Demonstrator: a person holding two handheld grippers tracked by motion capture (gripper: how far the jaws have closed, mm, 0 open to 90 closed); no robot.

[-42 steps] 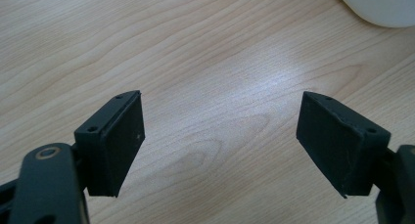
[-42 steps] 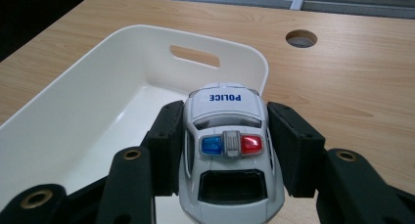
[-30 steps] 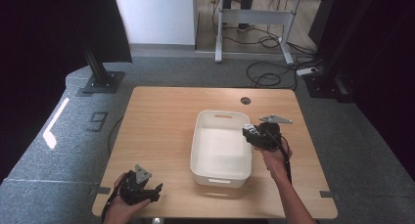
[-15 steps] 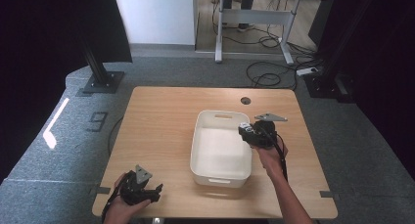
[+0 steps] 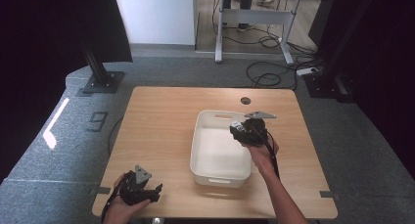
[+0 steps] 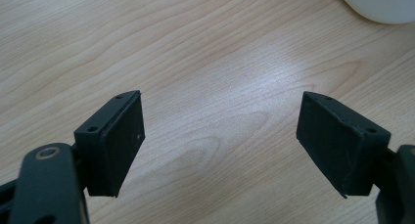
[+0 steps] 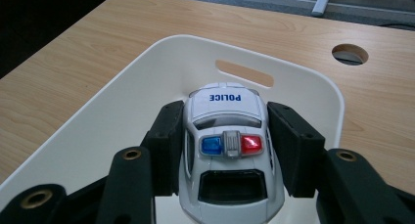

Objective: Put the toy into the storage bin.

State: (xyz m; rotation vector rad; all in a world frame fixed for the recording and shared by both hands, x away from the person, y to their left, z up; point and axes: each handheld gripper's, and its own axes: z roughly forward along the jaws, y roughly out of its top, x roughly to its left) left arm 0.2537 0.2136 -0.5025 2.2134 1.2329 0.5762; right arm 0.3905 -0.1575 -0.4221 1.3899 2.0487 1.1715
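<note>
1. Right gripper [image 7: 227,150] clamped on a toy police car [image 7: 229,150], a black pad pressed to each side of the body.
2. Car held above the white bin [image 7: 147,87], over its far end near the handle slot, nose pointing away, "POLICE" on the hood, blue and red lights on the roof.
3. Bin resting on the wooden table [image 5: 161,116], right of centre.
4. Left gripper [image 6: 220,141] gaping wide, nothing between the pads, low over the table's near left corner.
</note>
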